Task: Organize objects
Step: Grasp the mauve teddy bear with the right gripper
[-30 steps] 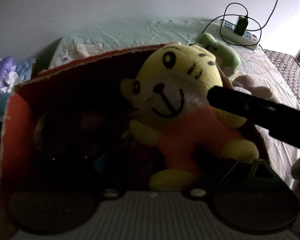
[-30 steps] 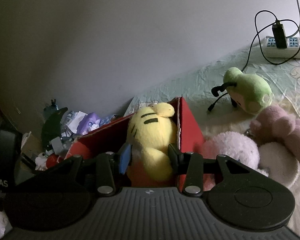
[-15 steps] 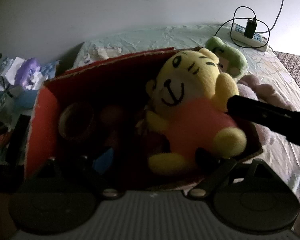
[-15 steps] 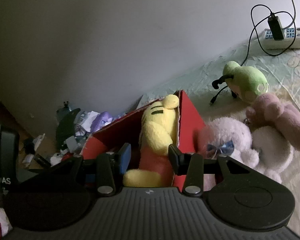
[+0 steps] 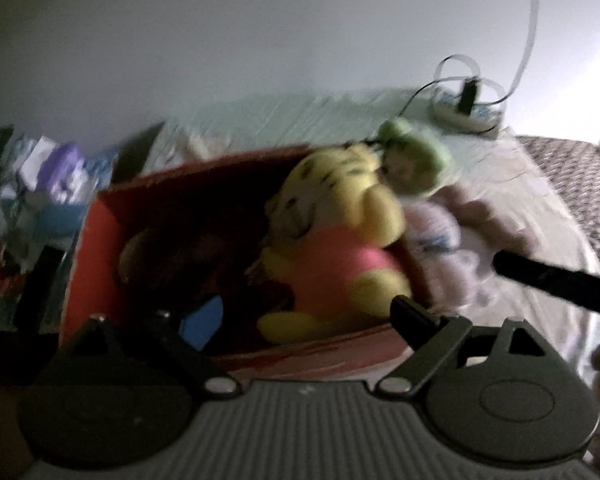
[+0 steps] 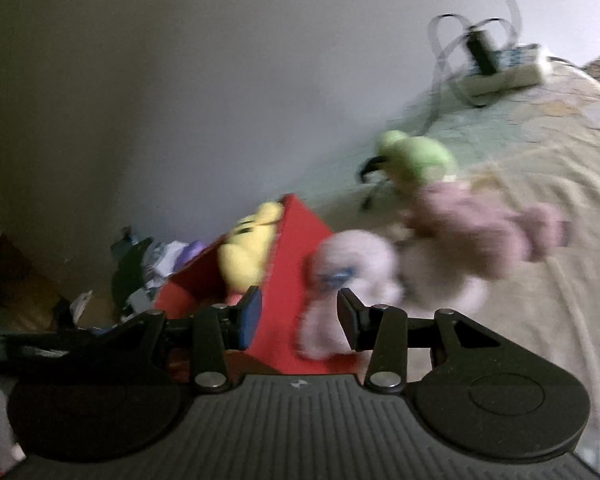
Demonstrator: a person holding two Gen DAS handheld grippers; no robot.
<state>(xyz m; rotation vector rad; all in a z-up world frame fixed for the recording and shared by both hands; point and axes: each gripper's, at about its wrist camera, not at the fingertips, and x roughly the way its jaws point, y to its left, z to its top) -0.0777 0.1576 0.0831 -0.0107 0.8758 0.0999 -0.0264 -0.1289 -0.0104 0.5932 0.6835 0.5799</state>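
Observation:
A yellow tiger plush [image 5: 340, 240] in a pink shirt lies inside the red cardboard box [image 5: 100, 264], against its right wall. My left gripper [image 5: 306, 318] hangs open over the box's near edge, holding nothing. A black finger of the right gripper [image 5: 556, 280] crosses at the right. In the right wrist view, my right gripper [image 6: 300, 312] is open, straddling the red box [image 6: 296, 240] wall and the leg of a white plush [image 6: 352, 264]. The yellow plush [image 6: 248, 256] sits behind the box wall. Both views are motion-blurred.
On the bedsheet lie a pink plush [image 6: 488, 232], a green plush [image 6: 416, 156], and a power strip [image 6: 504, 72] with a plugged charger and cables. Cluttered items [image 5: 48, 184] sit left of the box. A wall stands behind.
Both grippers have pulled back from the box. The right gripper let go of the yellow plush, opened wider and swung right toward the white plush. The yellow plush stays in the box.

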